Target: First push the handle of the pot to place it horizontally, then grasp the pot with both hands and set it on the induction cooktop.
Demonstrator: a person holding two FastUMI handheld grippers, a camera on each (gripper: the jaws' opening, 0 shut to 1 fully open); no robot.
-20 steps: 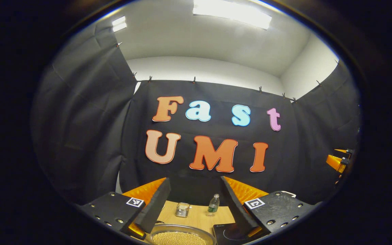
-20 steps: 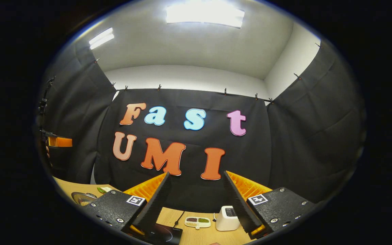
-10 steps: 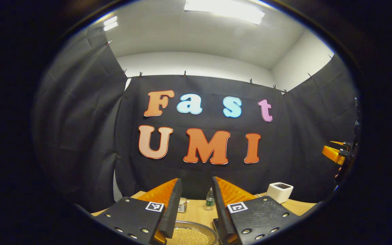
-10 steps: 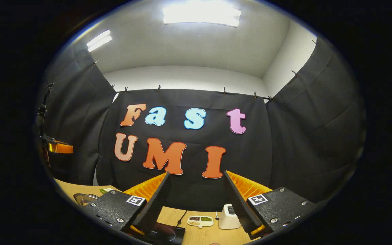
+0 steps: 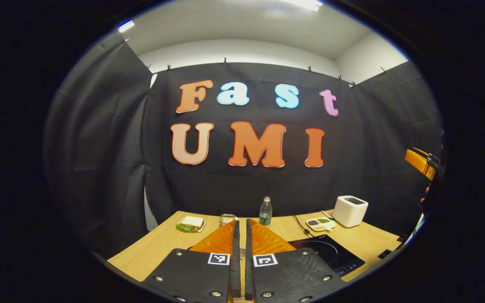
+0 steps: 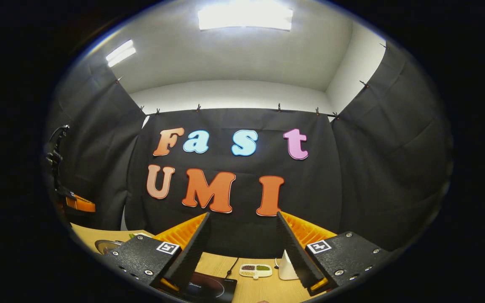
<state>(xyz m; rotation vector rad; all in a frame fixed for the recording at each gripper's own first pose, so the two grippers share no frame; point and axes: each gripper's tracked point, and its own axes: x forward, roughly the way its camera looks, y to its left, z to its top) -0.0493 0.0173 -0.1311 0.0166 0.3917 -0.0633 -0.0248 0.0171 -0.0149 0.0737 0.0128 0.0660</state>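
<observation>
Two grippers, both mine. My left gripper [image 5: 240,235] has its fingers clenched together, a thin slit between them, nothing pinched. My right gripper [image 6: 242,235] is released, fingers spread wide, nothing between them, raised above the wooden table [image 5: 154,248].

From my left gripper outward: just past its tips and to the right lies the black induction cooktop [image 5: 331,252], flat on the table. A black cable [image 5: 299,223] runs back from it. Straight ahead, past the tips, stands a small bottle [image 5: 265,211] with a green label, upright near the cloth wall. Just left of the bottle sits a small clear container [image 5: 227,219]. Farther left, a sandwich on a plate [image 5: 190,223]. Right of the bottle and beyond the cooktop, a white divided dish [image 5: 320,223] with bits in it, and beside that a white boxy appliance [image 5: 350,210]. At far right edge, part of my other gripper shows, held high.

The pot: in the left gripper view it is hidden under my own fingers, cannot tell its place there. In the right gripper view a round metal rim [image 6: 107,245] peeks out at lower left, behind my left finger; cannot tell the handle.

From my right gripper outward: cooktop [image 6: 209,286] sits below, near my left finger. Dish [image 6: 256,270] lies ahead between the fingers, appliance [image 6: 285,265] just behind my right finger.
</observation>
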